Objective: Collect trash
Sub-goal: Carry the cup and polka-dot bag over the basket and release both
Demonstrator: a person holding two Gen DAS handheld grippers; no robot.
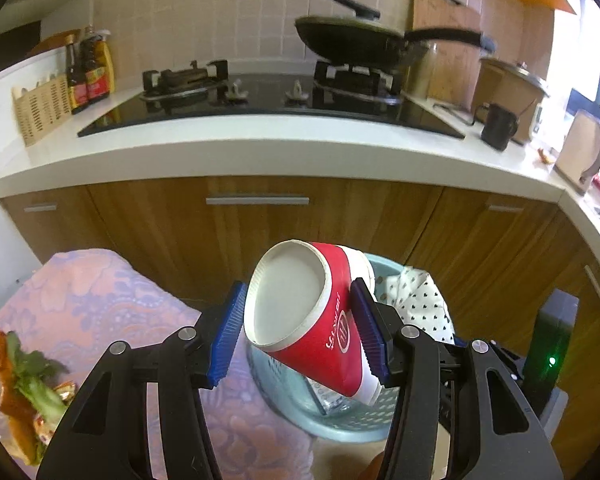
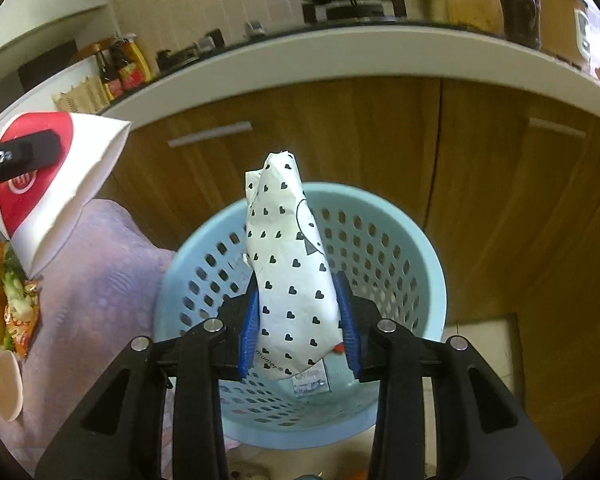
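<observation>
My left tool (image 1: 298, 330) grips squashed red-white paper cup (image 1: 320, 320); right tool (image 2: 298, 326) grips heart-print white paper wrapper (image 2: 292, 272) above pale-blue perforated plastic basket (image 2: 420, 248).

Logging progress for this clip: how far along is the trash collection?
Partly done: the bin already holds a small carton. In hand: the right gripper holds a heart-print wrapper over the bin; the left gripper clamps a squashed red cup. Left: food scraps and a paper cup on the cloth.

Each black claw (image 1: 300, 336) (image 2: 298, 330) has blue ribbed pads, silver screws.
</observation>
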